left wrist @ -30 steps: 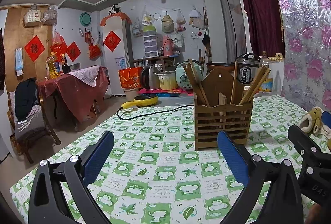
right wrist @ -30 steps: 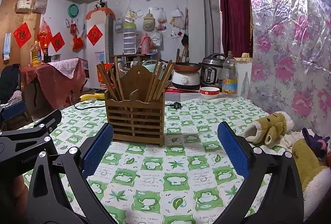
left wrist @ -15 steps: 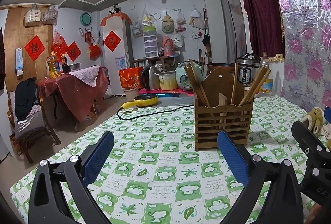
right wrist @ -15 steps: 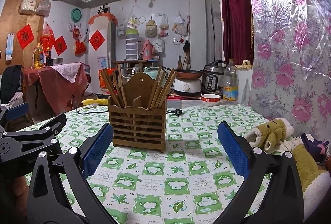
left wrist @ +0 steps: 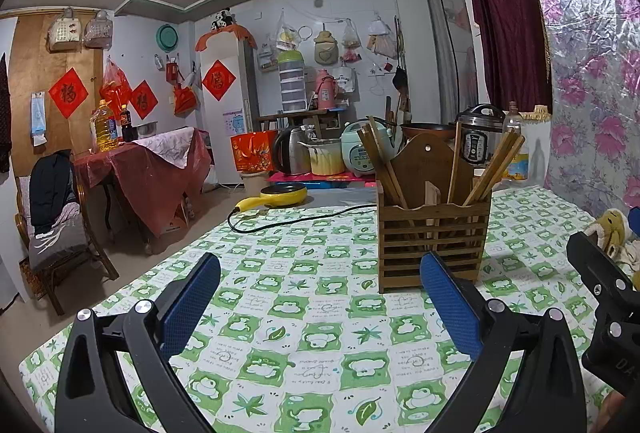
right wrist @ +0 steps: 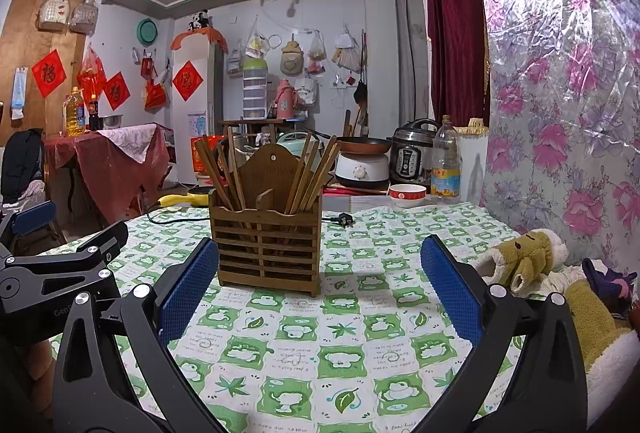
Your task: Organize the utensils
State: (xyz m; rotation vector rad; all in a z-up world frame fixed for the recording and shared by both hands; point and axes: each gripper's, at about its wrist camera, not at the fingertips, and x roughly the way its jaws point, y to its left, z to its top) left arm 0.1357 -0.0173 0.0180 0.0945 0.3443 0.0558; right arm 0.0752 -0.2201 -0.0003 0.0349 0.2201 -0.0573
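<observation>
The task looks nearly done or not yet begun: every chopstick in sight already stands in the wooden holder mid-table, split between its left and right compartments, and no loose utensil shows on the table. Both the left tool and right tool hover near it, fingers apart and empty. A black power cord lies far left of the holder and plush toys sit to the right, neither blocking the way.

- Red diamond on the wooden door: 福.
- Left gripper's body: "Gen", cut off.
- Tablecloth squares: "I want to make…", upside down.
</observation>
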